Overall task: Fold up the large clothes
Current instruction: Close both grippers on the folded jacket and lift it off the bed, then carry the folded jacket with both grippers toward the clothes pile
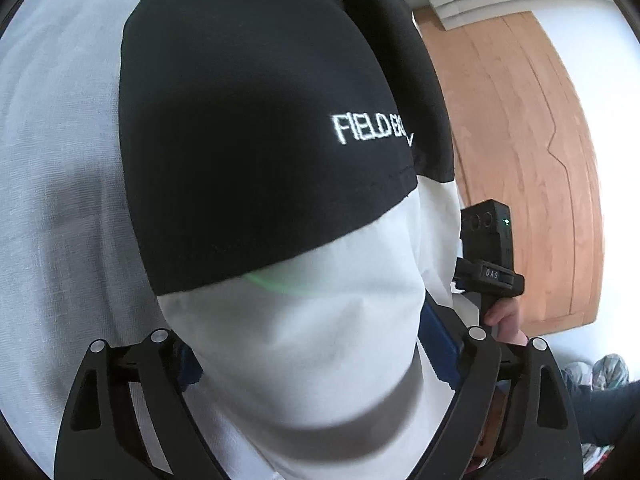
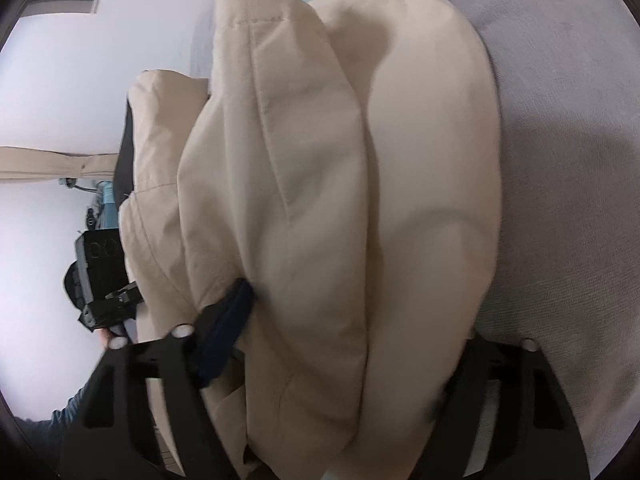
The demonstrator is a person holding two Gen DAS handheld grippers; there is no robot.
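Observation:
A large cream and black jacket hangs between both grippers. In the left wrist view its black panel (image 1: 248,128), lettered "FIELD", sits above a white part (image 1: 312,344) that fills the space between the fingers of my left gripper (image 1: 316,360), which is shut on it. In the right wrist view the cream fabric (image 2: 320,208) lies bunched in thick folds between the fingers of my right gripper (image 2: 344,344), shut on it. The right gripper's body (image 1: 490,248) shows at the right of the left wrist view, the left gripper's body (image 2: 102,276) at the left of the right wrist view.
A white cloth-covered surface (image 1: 52,184) lies behind the jacket on the left. A wooden door (image 1: 532,168) and white wall stand to the right. A grey covered surface (image 2: 568,160) lies beside the jacket. A beige strip (image 2: 48,164) crosses the left.

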